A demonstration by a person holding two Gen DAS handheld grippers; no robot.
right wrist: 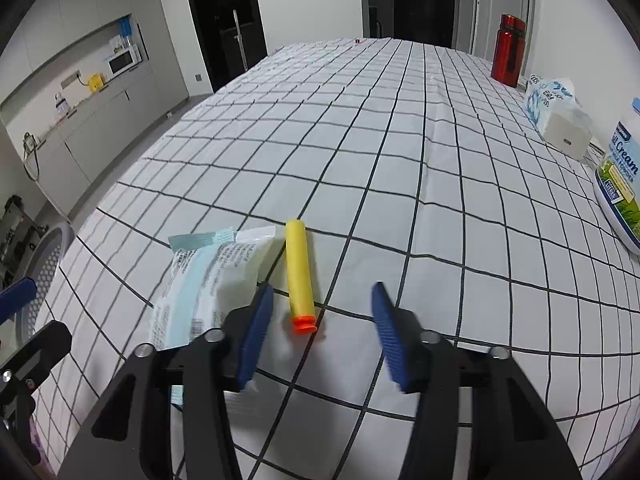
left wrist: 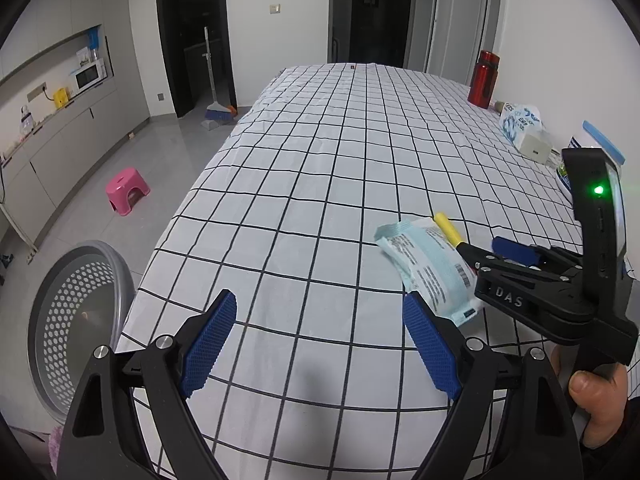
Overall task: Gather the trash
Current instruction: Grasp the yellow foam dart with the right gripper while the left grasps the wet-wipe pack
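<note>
Right tool [right wrist: 322,312] agape (astride dart [right wrist: 299,276])

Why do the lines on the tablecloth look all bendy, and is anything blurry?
Both views come through fisheye lenses, so the straight grid on the tablecloth bows outward and the corners go dark. In the left wrist view a soft shadow lies between the open left gripper fingers. In the right wrist view the yellow dart's orange tip and the open right gripper look slightly smeared.

pale wrapper [right wrist: 208,280] flat, yellow dart [right wrist: 298,276] beside
</note>
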